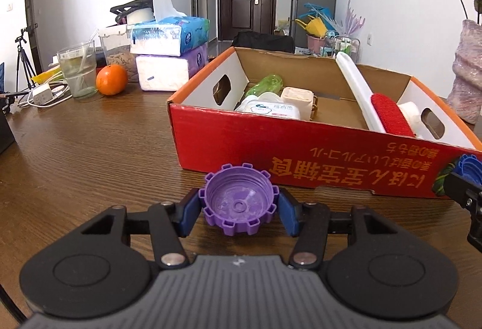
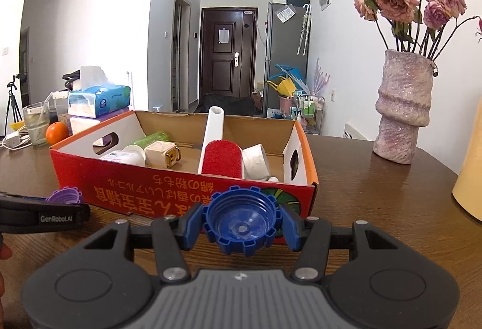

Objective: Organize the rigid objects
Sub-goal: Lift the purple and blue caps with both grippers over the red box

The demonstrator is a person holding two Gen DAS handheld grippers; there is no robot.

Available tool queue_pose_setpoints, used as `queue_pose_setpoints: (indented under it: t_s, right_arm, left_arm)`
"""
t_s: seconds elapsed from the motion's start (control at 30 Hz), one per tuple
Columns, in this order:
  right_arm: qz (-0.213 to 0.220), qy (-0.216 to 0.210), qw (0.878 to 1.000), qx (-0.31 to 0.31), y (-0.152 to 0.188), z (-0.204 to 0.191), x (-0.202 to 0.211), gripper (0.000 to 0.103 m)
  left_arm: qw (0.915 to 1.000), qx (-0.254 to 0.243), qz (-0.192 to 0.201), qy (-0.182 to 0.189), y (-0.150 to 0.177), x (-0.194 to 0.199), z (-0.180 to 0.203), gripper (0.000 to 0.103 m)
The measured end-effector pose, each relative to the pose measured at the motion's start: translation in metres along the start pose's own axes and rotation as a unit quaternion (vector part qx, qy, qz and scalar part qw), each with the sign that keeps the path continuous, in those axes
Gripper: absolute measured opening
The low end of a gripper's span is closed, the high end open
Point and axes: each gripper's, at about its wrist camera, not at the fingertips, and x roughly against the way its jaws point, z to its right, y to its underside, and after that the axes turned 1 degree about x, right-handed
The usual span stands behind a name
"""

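Both grippers' blue fingers [image 1: 189,216] pinch toothed plastic caps: left gripper [image 1: 238,213] purple cap [image 1: 238,198], right gripper [image 2: 241,226] blue cap [image 2: 241,222]. Ahead sits the red cardboard box [image 2: 192,196]; a loose pinch might drop them outside.

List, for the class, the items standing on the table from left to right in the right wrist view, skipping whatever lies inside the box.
glass with straw → orange → stacked tissue packs → red cardboard box → pink vase
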Motion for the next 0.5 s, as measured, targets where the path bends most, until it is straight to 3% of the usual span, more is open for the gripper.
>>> queue_pose_setpoints:
  t_s: [0.5]
  right_arm:
    - [0.034,0.008,0.999,-0.01,0.001,-0.004,0.038,0.053]
  left_arm:
    - [0.9987,0.006,0.044,0.024,0.005,0.054,-0.001,0.055]
